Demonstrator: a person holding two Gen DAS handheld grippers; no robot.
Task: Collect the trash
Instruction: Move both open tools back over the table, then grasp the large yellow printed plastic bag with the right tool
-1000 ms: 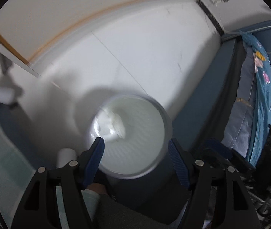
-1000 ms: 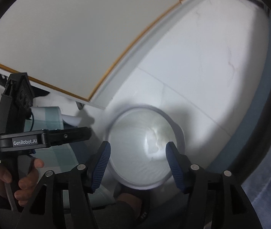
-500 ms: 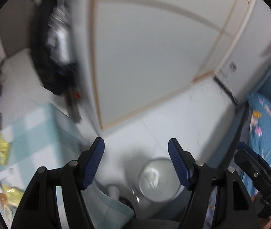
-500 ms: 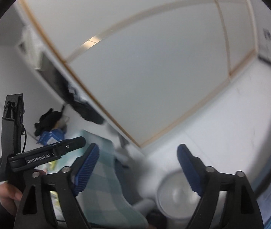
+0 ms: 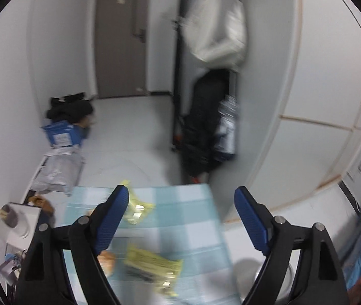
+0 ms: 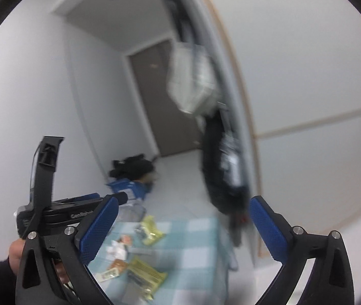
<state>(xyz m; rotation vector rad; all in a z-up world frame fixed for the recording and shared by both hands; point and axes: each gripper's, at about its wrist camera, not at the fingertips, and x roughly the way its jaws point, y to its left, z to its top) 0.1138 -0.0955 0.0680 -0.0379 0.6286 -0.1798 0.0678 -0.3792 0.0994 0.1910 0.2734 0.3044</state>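
Starting at the left, the left gripper (image 5: 181, 216) hangs over the checked table (image 5: 195, 231), jaws spread and holding nothing. A yellow wrapper (image 5: 153, 264) lies on the cloth just below and between its fingers, long axis running left to right, with a second wrapper (image 5: 136, 208) beyond. Further right, the right gripper (image 6: 184, 225), also spread wide and holding nothing, sits higher and farther back; the wrapper lies low and left of its jaws. The left looks nearer.
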